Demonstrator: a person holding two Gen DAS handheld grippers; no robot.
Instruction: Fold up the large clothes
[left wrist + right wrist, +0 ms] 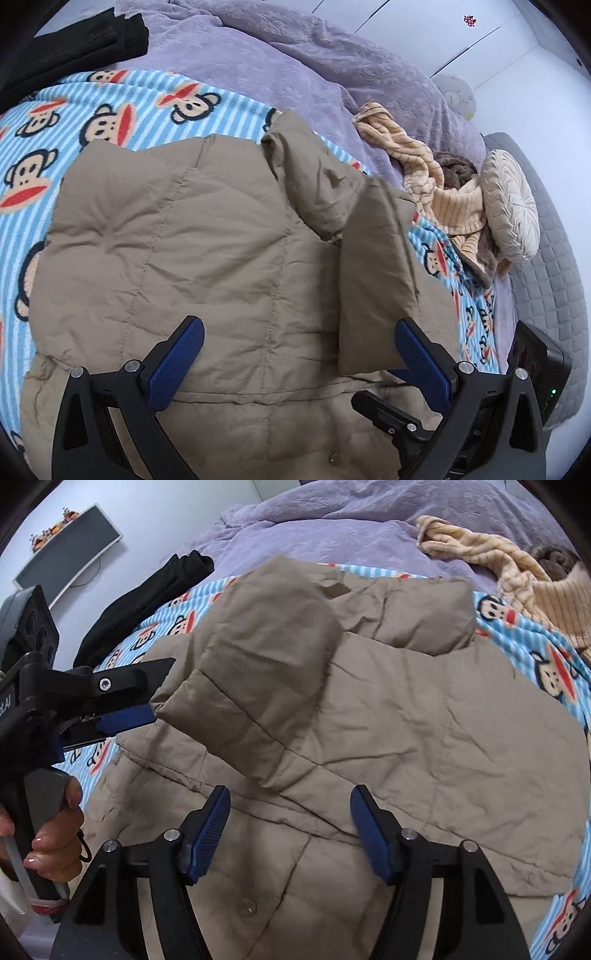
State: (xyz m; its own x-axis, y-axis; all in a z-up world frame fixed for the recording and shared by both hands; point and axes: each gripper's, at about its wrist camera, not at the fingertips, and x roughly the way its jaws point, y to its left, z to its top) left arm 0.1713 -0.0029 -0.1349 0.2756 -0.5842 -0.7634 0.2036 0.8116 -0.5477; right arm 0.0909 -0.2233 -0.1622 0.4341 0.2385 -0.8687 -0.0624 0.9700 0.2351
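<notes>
spread on the monkey-print blanket [110, 110] over the bed, the tan puffer jacket [192, 236] lies flat with one sleeve [258, 686] folded in, so with the left gripper [299, 347] and right gripper [290, 823] both wide and empty, press that sleeve flat before folding further.

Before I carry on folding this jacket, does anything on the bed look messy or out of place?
The jacket lies fairly flat, one sleeve folded across it at a slant. Off to the side, a striped cream garment sits crumpled in a heap by a round cushion. No damage shows.
</notes>
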